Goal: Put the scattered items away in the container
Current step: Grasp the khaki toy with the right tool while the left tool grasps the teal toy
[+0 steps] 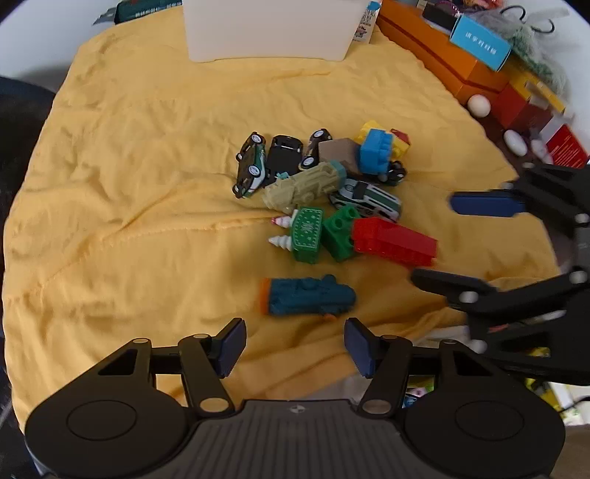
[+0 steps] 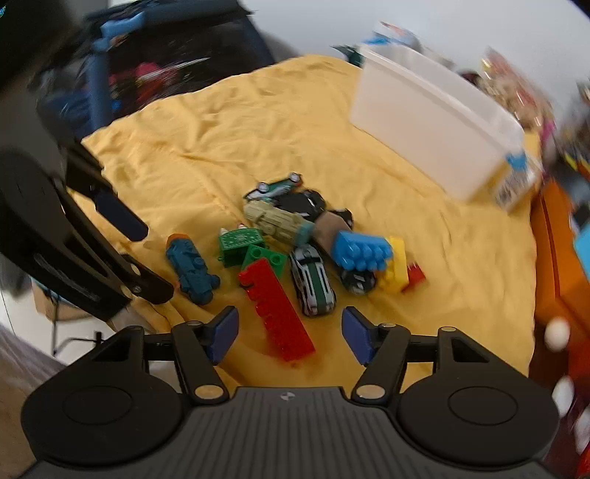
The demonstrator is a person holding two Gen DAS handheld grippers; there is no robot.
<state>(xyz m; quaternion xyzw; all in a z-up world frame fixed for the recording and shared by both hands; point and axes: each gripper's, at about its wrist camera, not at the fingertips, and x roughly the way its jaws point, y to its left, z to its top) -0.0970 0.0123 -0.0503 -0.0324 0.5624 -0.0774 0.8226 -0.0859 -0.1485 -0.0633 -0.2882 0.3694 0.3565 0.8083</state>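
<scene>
A heap of toys lies mid-cloth: small cars (image 1: 254, 165), a beige train (image 1: 306, 186), a green drill toy (image 1: 304, 234), a green brick (image 1: 339, 232), a long red brick (image 1: 394, 241) (image 2: 274, 307), a blue brick (image 1: 374, 151) (image 2: 359, 252) and a teal train (image 1: 308, 296) (image 2: 191, 271). The white container (image 1: 271, 29) (image 2: 427, 125) stands at the cloth's far edge. My left gripper (image 1: 295, 344) hovers open just short of the teal train. My right gripper (image 2: 287, 333) is open above the red brick's near end; nothing is pinched.
A yellow cloth (image 1: 129, 165) covers the table. Orange and red boxes (image 1: 453, 62), a light blue box (image 1: 479, 42) and white egg-shaped things (image 1: 479, 105) line the right side. In the left wrist view the right gripper (image 1: 461, 239) comes in from the right.
</scene>
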